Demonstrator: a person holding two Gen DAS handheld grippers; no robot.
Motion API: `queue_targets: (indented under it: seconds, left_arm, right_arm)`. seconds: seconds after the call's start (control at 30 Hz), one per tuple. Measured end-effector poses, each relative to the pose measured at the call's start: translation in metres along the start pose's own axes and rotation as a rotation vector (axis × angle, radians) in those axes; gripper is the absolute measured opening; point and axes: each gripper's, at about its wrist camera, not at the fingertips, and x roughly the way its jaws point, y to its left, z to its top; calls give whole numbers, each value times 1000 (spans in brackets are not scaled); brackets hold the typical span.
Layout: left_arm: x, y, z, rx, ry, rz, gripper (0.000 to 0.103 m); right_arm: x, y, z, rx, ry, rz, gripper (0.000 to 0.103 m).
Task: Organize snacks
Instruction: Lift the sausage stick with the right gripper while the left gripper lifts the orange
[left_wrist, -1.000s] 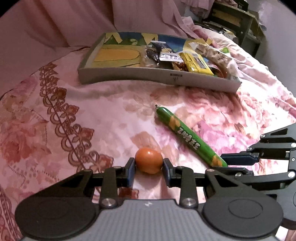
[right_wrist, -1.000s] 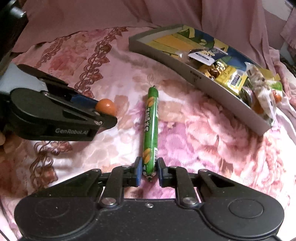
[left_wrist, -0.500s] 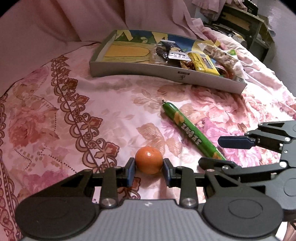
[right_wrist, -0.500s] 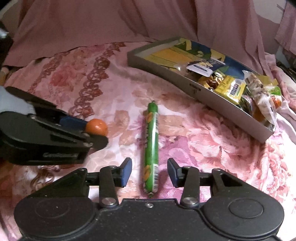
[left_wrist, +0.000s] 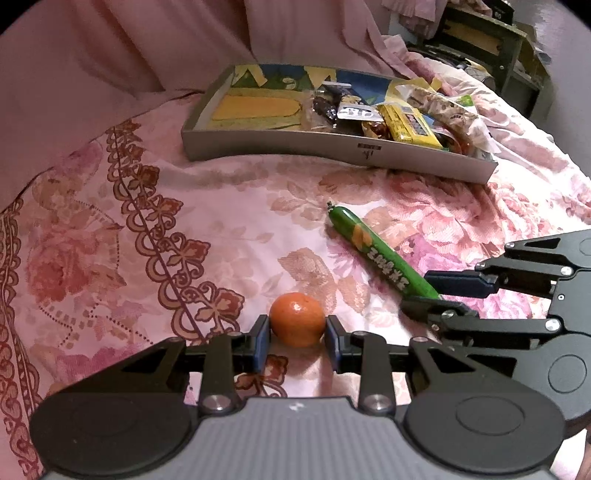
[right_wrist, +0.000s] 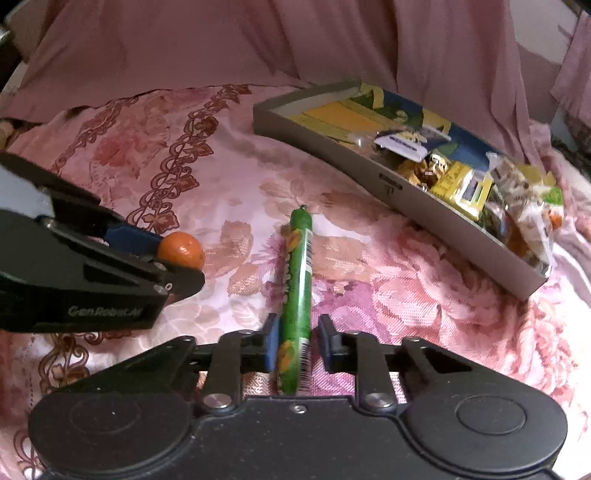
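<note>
Holding a little orange (left_wrist: 297, 319) tight in my left tongs (left_wrist: 297, 339) on the pink bed cover (left_wrist: 221, 221).
My right tongs (right_wrist: 295, 341) are closing around the green sausage stick (right_wrist: 297, 280), which lies on the cover near the gray snack tray (right_wrist: 332, 142).
</note>
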Motion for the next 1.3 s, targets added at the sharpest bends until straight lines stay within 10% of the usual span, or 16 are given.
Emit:
queue_targets:
  seconds: [1.3]
  left_arm:
    - [-12, 3, 12, -28, -132, -2, 34]
  right_arm:
    - [4, 37, -15, -446, -113, -343, 18]
